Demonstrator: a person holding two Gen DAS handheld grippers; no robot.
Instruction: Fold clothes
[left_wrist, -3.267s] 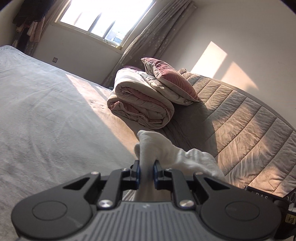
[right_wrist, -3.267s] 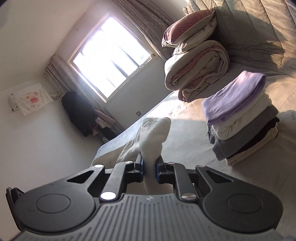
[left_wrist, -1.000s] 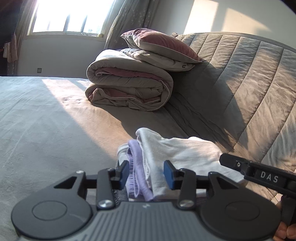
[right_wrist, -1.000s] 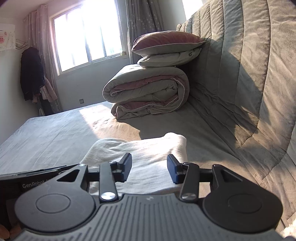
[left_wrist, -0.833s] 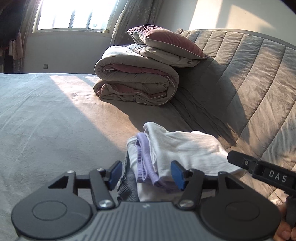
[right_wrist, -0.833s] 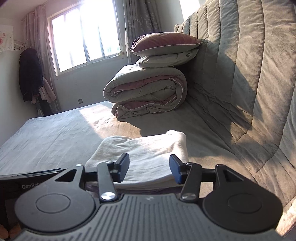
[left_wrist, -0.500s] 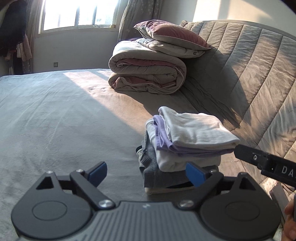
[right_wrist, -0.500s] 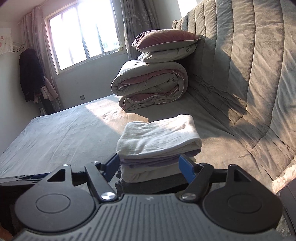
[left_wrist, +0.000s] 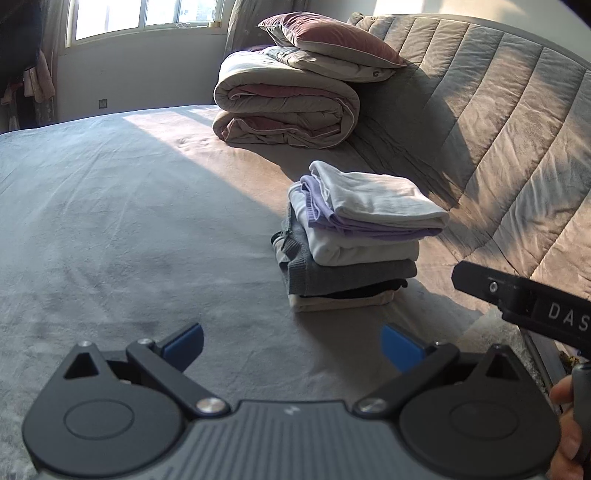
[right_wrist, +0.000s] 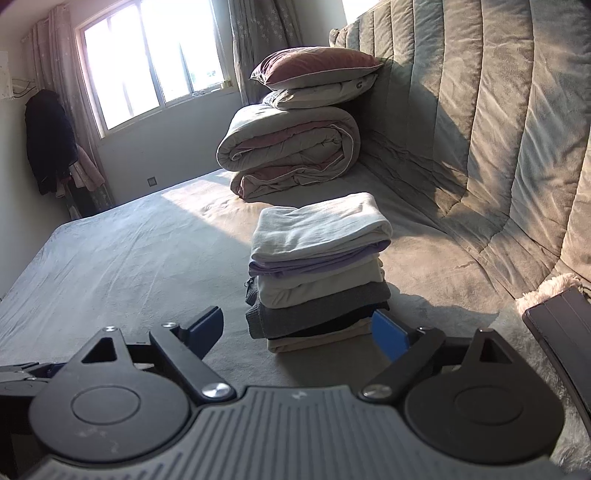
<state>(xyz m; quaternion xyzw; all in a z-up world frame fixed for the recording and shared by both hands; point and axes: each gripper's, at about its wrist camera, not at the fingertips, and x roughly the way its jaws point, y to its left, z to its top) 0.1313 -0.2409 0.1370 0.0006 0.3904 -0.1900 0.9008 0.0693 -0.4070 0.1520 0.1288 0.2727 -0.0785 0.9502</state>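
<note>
Left wrist view
Left gripper (left_wrist: 291, 341): fingers spread wide, holding nothing.
Pile of folded clothes (left_wrist: 354, 236): on the bed (left_wrist: 110, 221), ahead and slightly right of the fingers, clear of them.
Top piece: white garment (left_wrist: 376, 197) over a lilac one; long axis runs away to the right, folded edges facing the gripper.
Right gripper (left_wrist: 524, 299): enters from the right, beside the pile.

Right wrist view
Right gripper (right_wrist: 297, 328): jaws wide apart, empty.
Pile (right_wrist: 317, 269): straight ahead, base just beyond the fingertips; this hand looks nearer.
Open room: bare bed to the left.
Edges: padded headboard (right_wrist: 498, 129) to the right, rolled quilt (right_wrist: 291, 151) with pillows behind, dark flat case (right_wrist: 561, 332) near right.
Judgement: pile looks finished.
</note>
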